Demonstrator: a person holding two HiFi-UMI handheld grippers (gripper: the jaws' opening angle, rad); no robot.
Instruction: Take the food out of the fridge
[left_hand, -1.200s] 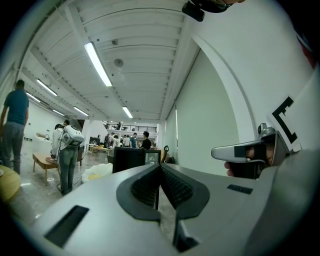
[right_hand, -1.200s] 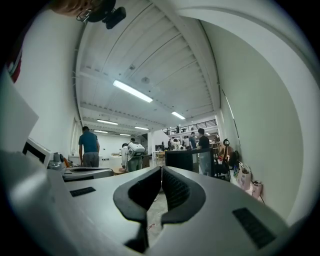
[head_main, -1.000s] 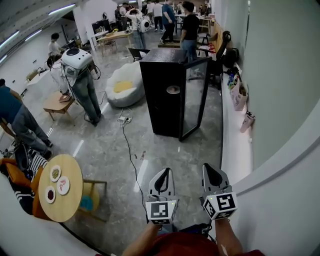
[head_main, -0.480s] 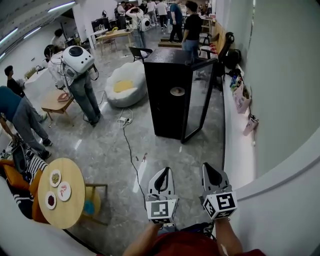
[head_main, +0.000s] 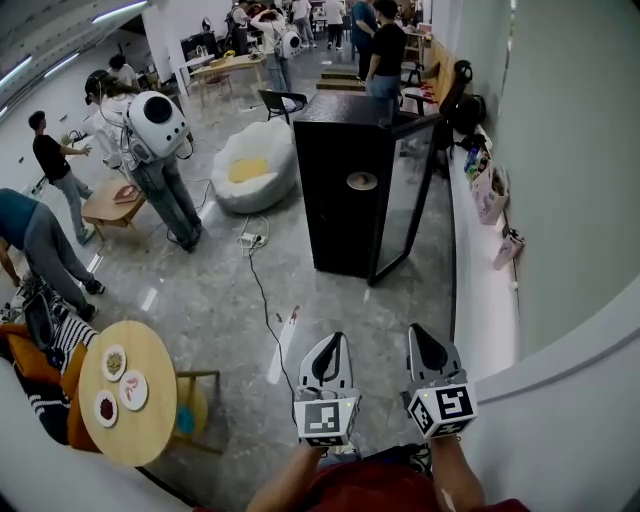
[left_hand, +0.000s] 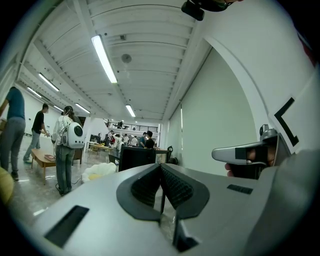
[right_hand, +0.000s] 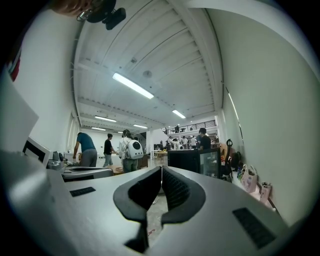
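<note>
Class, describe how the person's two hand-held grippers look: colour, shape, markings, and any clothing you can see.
The left hand-held gripper and the right hand-held gripper are light grey wedges that taper to a point, with dark ribbed pads. Each carries a white cube with black square markers. The person wears a red garment.

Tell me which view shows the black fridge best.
The head view: the fridge stands whole, seen from above, with its dark side and glass door visible. The left gripper view catches only a small dark upper part over its jaws; the right gripper view shows its upper part too, small and distant.
</note>
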